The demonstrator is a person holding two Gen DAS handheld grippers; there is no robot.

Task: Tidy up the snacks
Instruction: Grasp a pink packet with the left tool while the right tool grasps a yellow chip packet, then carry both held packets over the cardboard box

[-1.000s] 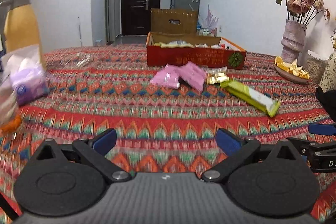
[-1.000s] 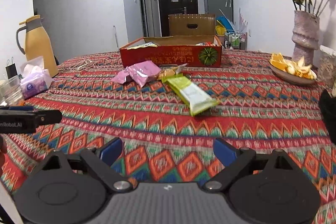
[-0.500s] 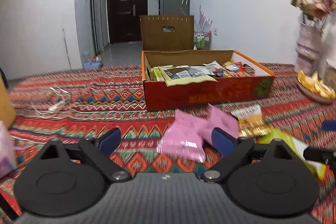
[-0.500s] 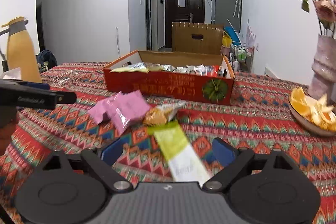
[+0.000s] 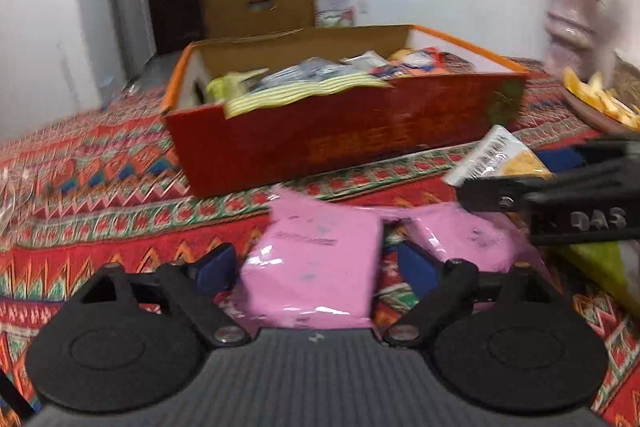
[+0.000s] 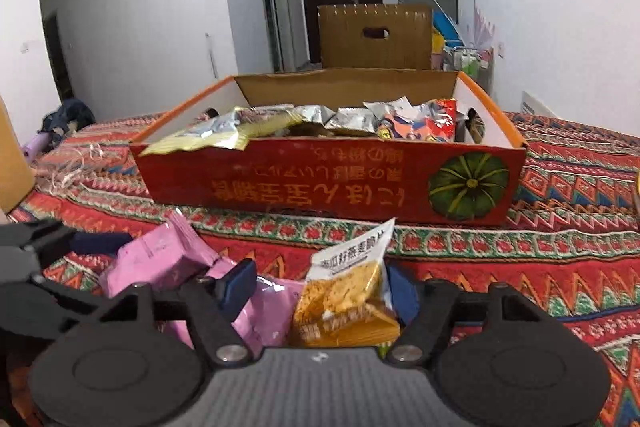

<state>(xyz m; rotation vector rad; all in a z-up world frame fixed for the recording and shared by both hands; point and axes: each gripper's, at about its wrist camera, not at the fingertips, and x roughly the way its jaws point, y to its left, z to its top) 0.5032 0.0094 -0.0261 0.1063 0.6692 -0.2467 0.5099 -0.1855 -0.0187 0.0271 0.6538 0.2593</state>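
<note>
Straddling the nearer pink packet (image 5: 316,267), just in front of the red box (image 5: 352,143): left gripper (image 5: 316,267), jaws closing in but pads seemingly not yet pressing, so still unclenched. Bracketing the yellow oat-snack packet (image 6: 344,291), also just before the red box: right gripper (image 6: 320,291), jaws likewise narrowing, right pad touching the wrapper, left pad apart. Lying between both, a second pink packet (image 5: 472,239). Filling the red box, assorted snack bags (image 6: 400,119).
</note>
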